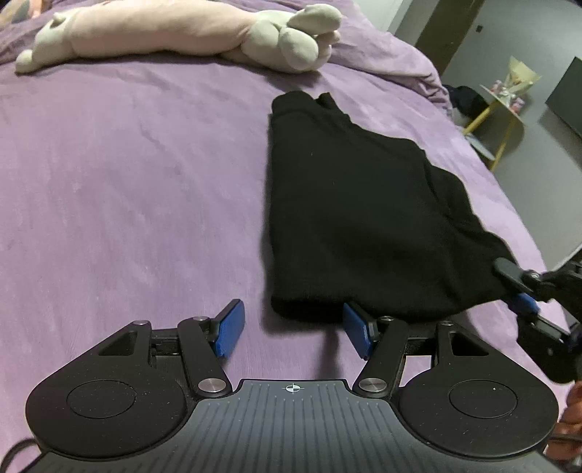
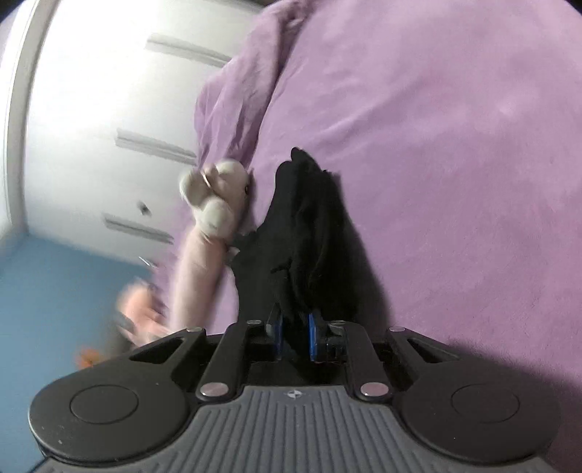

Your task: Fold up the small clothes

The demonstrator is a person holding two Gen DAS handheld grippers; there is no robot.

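Note:
A black garment (image 1: pixel 349 214) lies on the purple bed cover (image 1: pixel 127 182), folded lengthwise, with its near right corner lifted. My left gripper (image 1: pixel 294 327) is open and empty just in front of the garment's near edge; its right blue pad (image 1: pixel 358 329) touches or slips under the hem. My right gripper (image 2: pixel 294 333) is shut on the black garment (image 2: pixel 305 233), its blue pads pinching the cloth. It also shows in the left wrist view (image 1: pixel 518 287) at the far right, holding that lifted corner.
A long pink and grey plush toy (image 1: pixel 182 34) lies across the far side of the bed, and shows in the right wrist view (image 2: pixel 214 203). A small yellow-legged side table (image 1: pixel 505 105) stands on the floor past the bed's right edge. A white wardrobe (image 2: pixel 91 127) is beyond the bed.

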